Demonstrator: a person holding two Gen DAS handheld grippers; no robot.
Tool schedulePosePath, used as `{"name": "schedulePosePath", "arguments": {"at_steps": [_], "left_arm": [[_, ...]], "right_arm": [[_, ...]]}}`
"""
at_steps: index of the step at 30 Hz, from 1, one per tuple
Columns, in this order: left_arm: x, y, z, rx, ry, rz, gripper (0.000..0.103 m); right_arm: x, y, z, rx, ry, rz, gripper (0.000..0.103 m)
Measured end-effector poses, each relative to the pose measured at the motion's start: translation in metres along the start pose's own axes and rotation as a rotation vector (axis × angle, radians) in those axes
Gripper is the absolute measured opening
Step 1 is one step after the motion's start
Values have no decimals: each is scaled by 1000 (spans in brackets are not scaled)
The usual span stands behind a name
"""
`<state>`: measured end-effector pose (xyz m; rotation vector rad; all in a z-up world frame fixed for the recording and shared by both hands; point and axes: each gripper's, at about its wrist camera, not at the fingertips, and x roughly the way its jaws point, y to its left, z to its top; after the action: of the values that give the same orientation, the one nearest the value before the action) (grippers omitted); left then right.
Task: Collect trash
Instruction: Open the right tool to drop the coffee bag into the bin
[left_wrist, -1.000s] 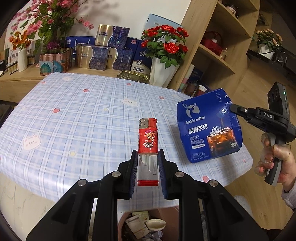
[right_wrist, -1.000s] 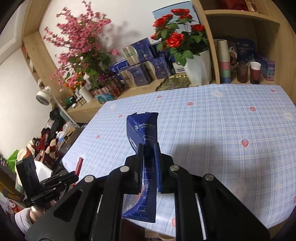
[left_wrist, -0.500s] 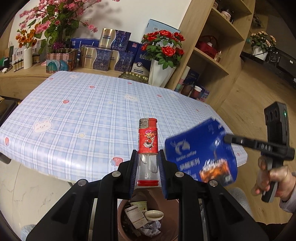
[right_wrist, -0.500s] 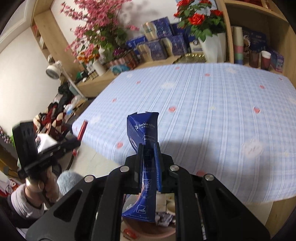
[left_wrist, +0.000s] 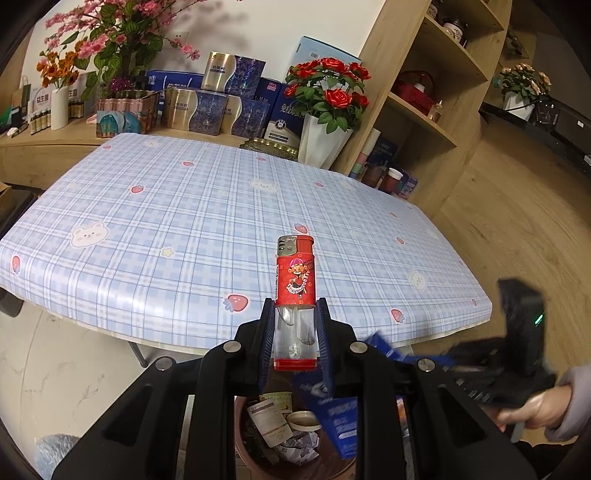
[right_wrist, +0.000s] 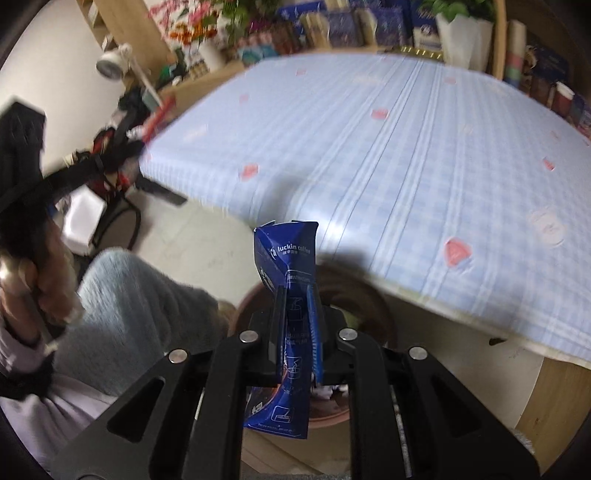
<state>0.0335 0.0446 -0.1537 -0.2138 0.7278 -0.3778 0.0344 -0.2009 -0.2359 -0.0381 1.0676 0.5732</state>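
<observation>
My left gripper (left_wrist: 295, 314) is shut on a red lighter (left_wrist: 295, 284) with a clear lower body, held upright over the table's near edge. Below it stands a brown trash bin (left_wrist: 258, 463) holding paper scraps and a cup. My right gripper (right_wrist: 296, 295) is shut on a blue Luckin coffee pouch (right_wrist: 286, 251), held over the same bin (right_wrist: 354, 288). In the left wrist view the pouch (left_wrist: 343, 424) hangs blurred over the bin, with the right gripper's body and a hand (left_wrist: 535, 406) at the lower right. The left gripper (right_wrist: 122, 136) with the lighter shows blurred at the left of the right wrist view.
A table with a blue plaid cloth (left_wrist: 184, 206) fills the middle. Behind it stand gift boxes (left_wrist: 218, 103), a white vase of red roses (left_wrist: 325, 122) and pink flowers. A wooden shelf unit (left_wrist: 424, 92) rises at the right. A grey sleeve (right_wrist: 129, 306) lies at the lower left.
The right gripper has carried the blue pouch off the table's right side, down and over the bin, tilting downward. The left gripper with the lighter has drawn back to the table's edge.
</observation>
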Motion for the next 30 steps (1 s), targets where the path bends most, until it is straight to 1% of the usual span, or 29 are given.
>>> {"name": "schedulePosePath", "arguments": {"at_steps": [6, 10, 14, 17, 19, 21, 22, 23, 25, 27, 28, 29, 30], "left_arm": [[2, 4, 1, -8, 4, 11, 22], [2, 6, -1, -11, 10, 16, 22], [3, 11, -4, -13, 21, 26, 22], [6, 14, -6, -19, 31, 33, 22], [7, 16, -6, -22, 35, 36, 22], [8, 16, -6, -22, 36, 36, 22], [8, 16, -6, -22, 36, 36, 22], [9, 16, -6, -23, 37, 35, 22], [11, 17, -6, -27, 40, 32, 22], [12, 16, -6, -26, 42, 29, 22], [14, 15, -7, -25, 46, 26, 22], [14, 14, -7, -24, 48, 24, 22], [16, 14, -8, -23, 51, 23, 22]], "right_arm": [[52, 0, -17, 23, 99, -15, 15], [88, -2, -26, 73, 156, -13, 15], [113, 5, -31, 94, 189, -5, 15], [131, 8, -38, 112, 221, -15, 15], [143, 6, -43, 114, 260, -31, 15], [153, 3, -46, 127, 301, -20, 16], [152, 2, -47, 133, 309, -30, 25], [149, 1, -45, 135, 302, -33, 44], [137, -3, -42, 139, 278, -33, 65], [117, -1, -33, 122, 234, -17, 67], [105, 2, -29, 97, 207, -27, 74], [95, 4, -25, 75, 180, -43, 84], [80, 8, -21, 42, 134, -65, 88]]}}
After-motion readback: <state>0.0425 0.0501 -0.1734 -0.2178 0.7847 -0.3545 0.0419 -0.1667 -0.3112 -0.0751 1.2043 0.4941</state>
